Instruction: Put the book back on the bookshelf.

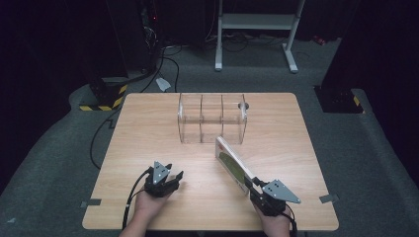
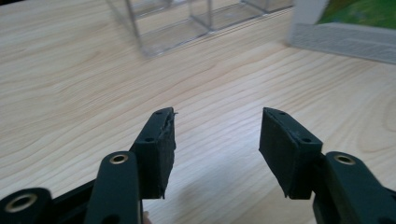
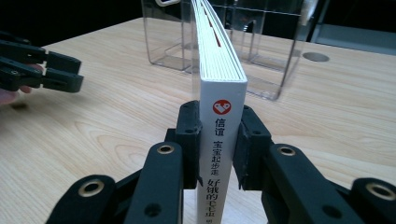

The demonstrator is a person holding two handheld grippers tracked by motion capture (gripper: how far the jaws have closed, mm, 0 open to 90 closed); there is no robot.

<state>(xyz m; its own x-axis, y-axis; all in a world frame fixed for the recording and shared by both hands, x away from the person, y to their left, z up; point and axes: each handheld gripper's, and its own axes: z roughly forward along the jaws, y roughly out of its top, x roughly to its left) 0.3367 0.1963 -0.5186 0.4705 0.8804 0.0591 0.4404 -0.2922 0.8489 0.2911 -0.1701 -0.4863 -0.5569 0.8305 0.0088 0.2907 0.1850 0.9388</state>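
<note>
Book stands on edge just before the clear organizer, your right tool clamped on its spine, while your left tool gapes empty, well apart from it.

Bright tabletop in a dark room, gripper views sharp up close

From the high view, overhead light falls evenly on the pale wood-grain table while the surroundings sink into near black and the picture stays soft. The clear plastic three-compartment organiser catches faint glints. In the left gripper view its far parts blur, with soft shadows under the jaws.
</note>
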